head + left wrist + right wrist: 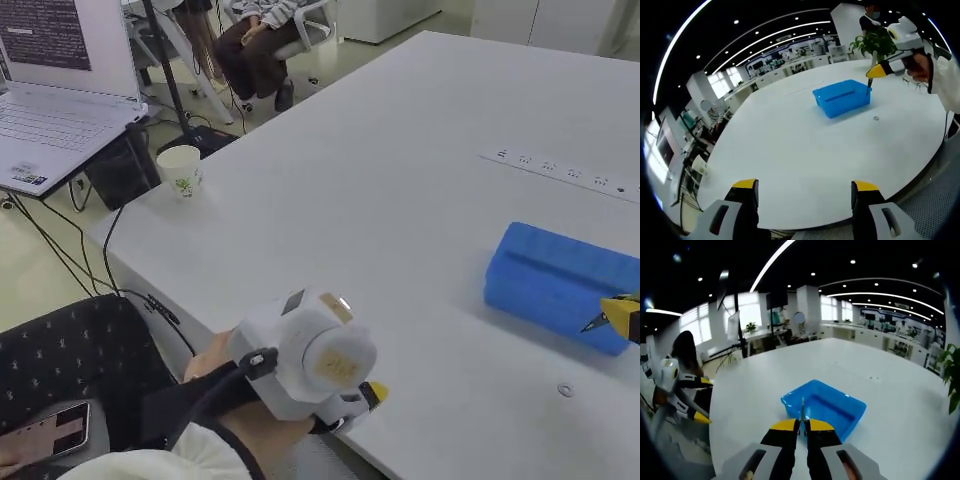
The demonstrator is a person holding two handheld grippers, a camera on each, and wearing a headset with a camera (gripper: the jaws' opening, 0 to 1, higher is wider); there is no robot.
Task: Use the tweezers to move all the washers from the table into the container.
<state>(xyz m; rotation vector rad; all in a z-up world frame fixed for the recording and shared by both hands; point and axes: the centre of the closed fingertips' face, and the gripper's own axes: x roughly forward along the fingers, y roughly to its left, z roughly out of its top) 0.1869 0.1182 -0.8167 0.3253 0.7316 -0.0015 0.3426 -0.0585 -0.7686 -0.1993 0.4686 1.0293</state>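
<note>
You're squeezing the tweezers (pixel 802 411) near shut with the right gripper (pixel 802 425), load unclear, targeting the likely light, slippery washer (pixel 565 390) by its rim.

One washer (pixel 566 390), one pair of tweezers (pixel 802 412), one container (pixel 555 283), one paper cup (pixel 181 171).

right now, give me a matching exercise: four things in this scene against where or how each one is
1 tweezers
2 washer
3 paper cup
4 left hand-held gripper

a jaws open, empty
b on the table near the blue container
c by the table edge, near the laptop
d clamped in the right hand-held gripper

Pairs: 1-d, 2-b, 3-c, 4-a
</note>
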